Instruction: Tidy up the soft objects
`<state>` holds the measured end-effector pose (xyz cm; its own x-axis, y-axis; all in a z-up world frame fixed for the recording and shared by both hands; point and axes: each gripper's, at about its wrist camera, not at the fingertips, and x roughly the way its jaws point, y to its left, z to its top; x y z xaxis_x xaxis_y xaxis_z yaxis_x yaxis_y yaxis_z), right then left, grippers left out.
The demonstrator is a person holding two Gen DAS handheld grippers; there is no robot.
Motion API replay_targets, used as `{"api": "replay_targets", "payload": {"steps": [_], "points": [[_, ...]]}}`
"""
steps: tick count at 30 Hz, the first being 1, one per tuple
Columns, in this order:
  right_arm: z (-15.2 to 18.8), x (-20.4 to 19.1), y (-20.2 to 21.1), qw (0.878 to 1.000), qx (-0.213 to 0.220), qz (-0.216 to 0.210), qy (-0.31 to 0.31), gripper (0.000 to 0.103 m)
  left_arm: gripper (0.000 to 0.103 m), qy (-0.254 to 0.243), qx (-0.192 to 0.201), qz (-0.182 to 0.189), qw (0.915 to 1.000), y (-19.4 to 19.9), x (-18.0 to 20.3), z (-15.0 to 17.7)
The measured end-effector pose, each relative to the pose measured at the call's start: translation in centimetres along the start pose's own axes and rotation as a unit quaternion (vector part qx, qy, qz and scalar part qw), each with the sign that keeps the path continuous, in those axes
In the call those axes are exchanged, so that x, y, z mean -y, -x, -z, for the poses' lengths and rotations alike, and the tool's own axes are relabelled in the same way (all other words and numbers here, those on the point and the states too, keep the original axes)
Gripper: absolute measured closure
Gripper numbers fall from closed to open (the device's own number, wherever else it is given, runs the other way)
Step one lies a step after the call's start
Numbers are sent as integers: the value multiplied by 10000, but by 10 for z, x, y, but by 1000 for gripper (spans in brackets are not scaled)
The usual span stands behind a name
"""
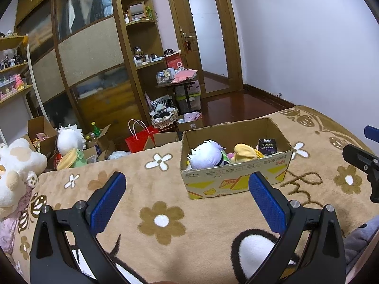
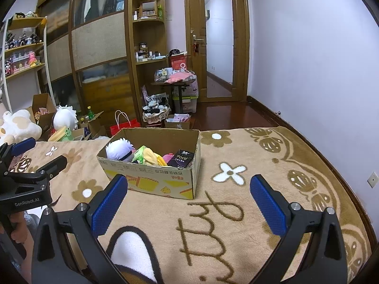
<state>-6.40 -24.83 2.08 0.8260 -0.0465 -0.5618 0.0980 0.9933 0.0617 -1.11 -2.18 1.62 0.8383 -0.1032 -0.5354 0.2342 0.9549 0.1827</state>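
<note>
While both tools, left tool (image 1: 187, 185) and right tool (image 2: 188, 187), hang spread and empty above the bed (image 1: 165, 248), the cardboard box (image 1: 236, 177) at 12 o'clock holds plush toys (image 1: 207, 153). Judged: between placements; next needs another toy.

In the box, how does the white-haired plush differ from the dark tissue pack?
The white-haired plush is pale, rounded and fuzzy; the dark tissue pack is black-purple, flat-sided and printed with "Face". The plush lies at the left end of the cardboard box; the pack sits at the right end, against the wall. The plush looks the bulkier of the two. Both sit inside the box, untouched: the left tongs and right tongs are open and empty.
</note>
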Motion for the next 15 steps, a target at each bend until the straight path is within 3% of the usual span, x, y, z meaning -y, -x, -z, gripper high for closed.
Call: {"api": "replay_targets", "payload": {"steps": [15], "points": [[0, 0, -1, 10000, -19, 7, 4, 0, 1, 20, 21, 31, 10000, 3, 0, -3]]}}
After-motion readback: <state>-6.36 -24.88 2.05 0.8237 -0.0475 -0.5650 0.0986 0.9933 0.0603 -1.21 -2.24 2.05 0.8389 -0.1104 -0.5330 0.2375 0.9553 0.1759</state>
